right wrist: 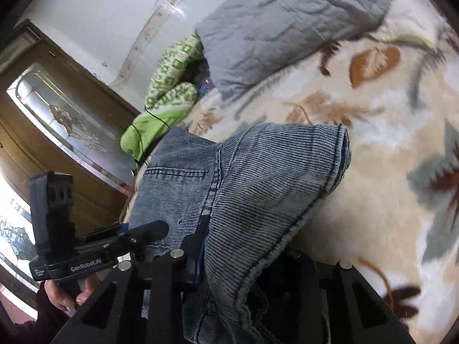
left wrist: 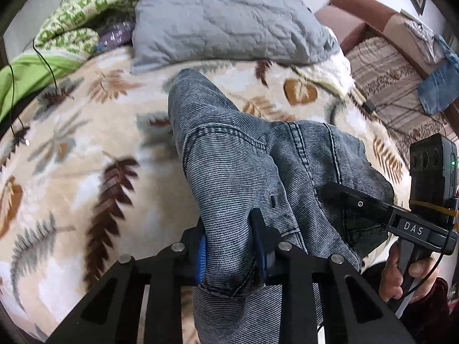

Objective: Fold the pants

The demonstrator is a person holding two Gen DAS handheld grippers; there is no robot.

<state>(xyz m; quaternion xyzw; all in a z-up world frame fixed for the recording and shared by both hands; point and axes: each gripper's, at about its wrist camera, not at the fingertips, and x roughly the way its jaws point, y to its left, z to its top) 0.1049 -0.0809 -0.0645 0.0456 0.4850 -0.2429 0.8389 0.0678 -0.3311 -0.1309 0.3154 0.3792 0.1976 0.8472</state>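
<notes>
Grey-blue ribbed denim pants (left wrist: 229, 154) are held up above a leaf-patterned blanket (left wrist: 86, 143). My left gripper (left wrist: 231, 246) is shut on a bunched fold of the pants, the cloth pinched between its blue pads. My right gripper reaches in from the right in the left wrist view (left wrist: 338, 192) and is shut on the pants' other edge. In the right wrist view the pants (right wrist: 258, 177) drape over my right gripper (right wrist: 229, 258) and hide one finger; the left gripper (right wrist: 149, 230) grips them at the left.
A grey quilted pillow (left wrist: 223, 17) lies at the bed's far end, with green patterned bedding (left wrist: 74, 14) beside it. A thin black cable (left wrist: 46, 66) crosses the left side. A sofa with clothes (left wrist: 401, 66) stands to the right. A wooden glass-panelled door (right wrist: 57, 120) is nearby.
</notes>
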